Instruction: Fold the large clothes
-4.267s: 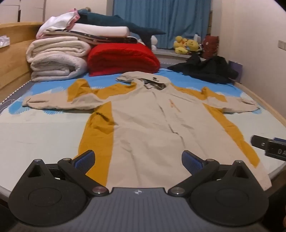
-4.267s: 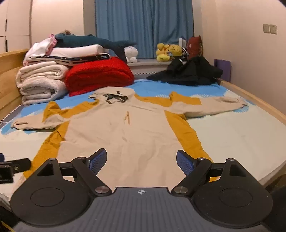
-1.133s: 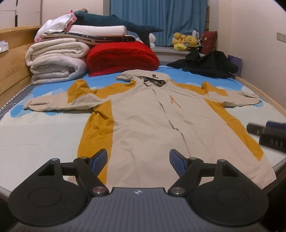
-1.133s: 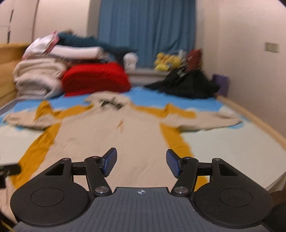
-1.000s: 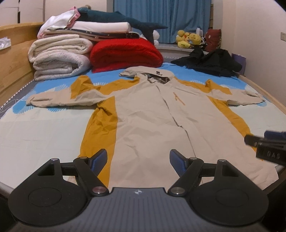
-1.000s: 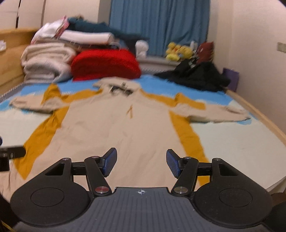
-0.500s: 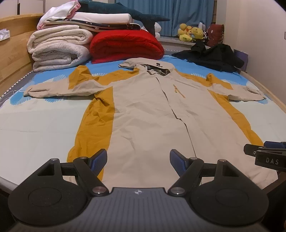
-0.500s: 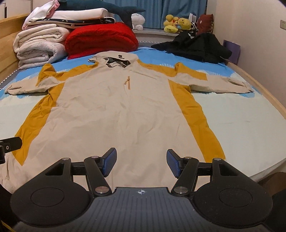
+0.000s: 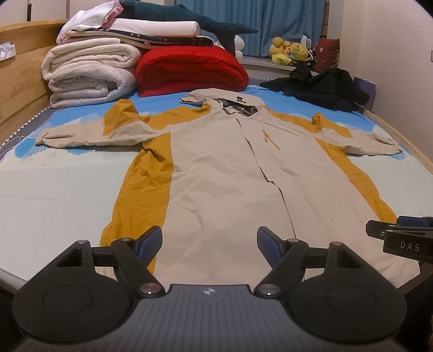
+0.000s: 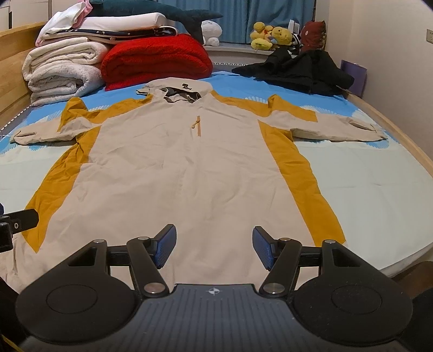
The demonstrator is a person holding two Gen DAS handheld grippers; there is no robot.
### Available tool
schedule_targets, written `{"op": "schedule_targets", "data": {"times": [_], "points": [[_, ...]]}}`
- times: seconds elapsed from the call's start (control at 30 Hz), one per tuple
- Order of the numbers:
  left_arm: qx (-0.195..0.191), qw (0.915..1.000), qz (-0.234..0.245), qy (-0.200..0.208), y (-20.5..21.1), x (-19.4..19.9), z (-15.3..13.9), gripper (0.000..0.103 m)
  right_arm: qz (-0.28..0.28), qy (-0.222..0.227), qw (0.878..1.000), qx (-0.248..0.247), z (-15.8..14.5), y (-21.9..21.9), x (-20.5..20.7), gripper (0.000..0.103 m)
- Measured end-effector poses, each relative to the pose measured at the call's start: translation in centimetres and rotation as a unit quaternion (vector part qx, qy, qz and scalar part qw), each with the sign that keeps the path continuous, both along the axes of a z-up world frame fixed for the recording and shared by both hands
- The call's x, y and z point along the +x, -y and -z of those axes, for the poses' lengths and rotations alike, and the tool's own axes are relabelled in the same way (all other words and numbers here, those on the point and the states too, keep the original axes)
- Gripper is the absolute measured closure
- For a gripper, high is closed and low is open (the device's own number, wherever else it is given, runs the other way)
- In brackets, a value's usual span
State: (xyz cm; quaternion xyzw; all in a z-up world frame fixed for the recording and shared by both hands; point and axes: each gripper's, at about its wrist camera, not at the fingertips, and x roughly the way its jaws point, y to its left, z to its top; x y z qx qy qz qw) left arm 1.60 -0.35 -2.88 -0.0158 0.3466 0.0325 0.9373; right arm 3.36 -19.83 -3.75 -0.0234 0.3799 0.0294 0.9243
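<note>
Nearest the cameras: both grippers are hanging over the coat's hem at the near edge of the bed.
Left gripper (image 9: 209,245): its blue pads (image 9: 148,241) are standing wide apart, gripping nothing, above the hem left of the coat's front opening.
Right gripper (image 10: 213,245): its jaws are also standing apart and empty, pointing down at the hem; its tip is showing at the right edge of the left wrist view (image 9: 400,237).
Coat (image 10: 176,168): it is lying flat, front up, on the bed (image 10: 373,184), hem towards the cameras and hood (image 10: 176,88) at the far end; beige body, mustard side panels, both sleeves stretching straight out to the sides.
Behind the hood: a red blanket (image 10: 154,61) is sitting folded just beyond it, with rolled white quilts (image 10: 59,70) to its left and folded linen and a plush shark (image 10: 151,10) piling on top.
Far right: a black garment (image 10: 297,70) is lying crumpled on the bed near the wall.
Farthest: yellow plush toys (image 10: 266,32) are sitting on a ledge before a blue curtain (image 10: 243,13).
</note>
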Motion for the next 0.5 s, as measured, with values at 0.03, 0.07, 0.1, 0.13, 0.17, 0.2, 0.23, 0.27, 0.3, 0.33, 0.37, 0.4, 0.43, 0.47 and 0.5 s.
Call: {"op": "schedule_targets", "data": {"times": [0.03,0.07,0.1,0.13,0.17,0.2,0.23,0.27,0.3,0.33,0.37,0.4,0.43,0.47,0.5], "points": [[-0.001,1.0000,0.000,0.000,-0.01,0.00,-0.01,0.021,0.000,0.000,1.000,0.000,-0.01,0.02,0.02,0.039],[-0.002,1.0000,0.000,0.001,0.00,0.00,-0.02,0.022,0.000,0.000,1.000,0.000,0.00,0.02,0.03,0.039],[-0.002,1.0000,0.001,0.002,0.01,-0.03,-0.07,0.022,0.000,-0.001,1.000,0.000,0.01,0.03,0.03,0.039],[-0.002,1.0000,0.002,0.003,0.06,-0.04,-0.09,0.022,0.000,-0.001,1.000,0.000,0.06,0.01,0.06,0.039],[-0.002,1.0000,0.004,0.003,0.10,-0.02,-0.09,0.022,0.000,-0.002,1.000,0.000,0.09,-0.02,0.09,0.039],[-0.002,1.0000,0.005,0.004,0.19,0.00,-0.13,0.022,0.000,-0.003,1.000,0.001,0.13,-0.01,0.11,0.039],[-0.002,1.0000,0.007,0.005,0.23,0.02,-0.13,0.022,0.000,-0.004,1.000,0.001,0.16,-0.16,0.18,0.039],[-0.002,1.0000,0.007,0.005,0.20,0.03,-0.10,0.022,0.000,-0.004,1.000,0.001,0.16,-0.12,0.26,0.039],[-0.003,1.0000,0.008,0.005,0.22,0.06,-0.10,0.022,-0.001,-0.004,1.000,0.001,0.18,-0.13,0.29,0.039],[-0.004,0.9999,0.008,0.006,0.25,0.08,-0.11,0.022,0.000,-0.004,1.000,0.001,0.19,-0.20,0.30,0.039],[-0.005,0.9999,0.008,0.006,0.25,0.10,-0.13,0.022,0.000,-0.004,1.000,0.001,0.20,-0.24,0.30,0.039],[-0.006,0.9999,0.009,0.005,0.27,0.14,-0.15,0.022,0.000,-0.005,1.000,0.001,0.22,-0.25,0.33,0.039],[-0.006,0.9999,0.010,0.006,0.30,0.16,-0.16,0.022,-0.001,-0.005,1.000,0.001,0.23,-0.27,0.36,0.039],[-0.006,0.9999,0.011,0.006,0.34,0.19,-0.17,0.022,-0.001,-0.005,1.000,0.001,0.24,-0.30,0.37,0.039],[-0.006,0.9999,0.011,0.006,0.41,0.23,-0.17,0.022,-0.001,-0.005,1.000,0.001,0.25,-0.33,0.42,0.039]]}}
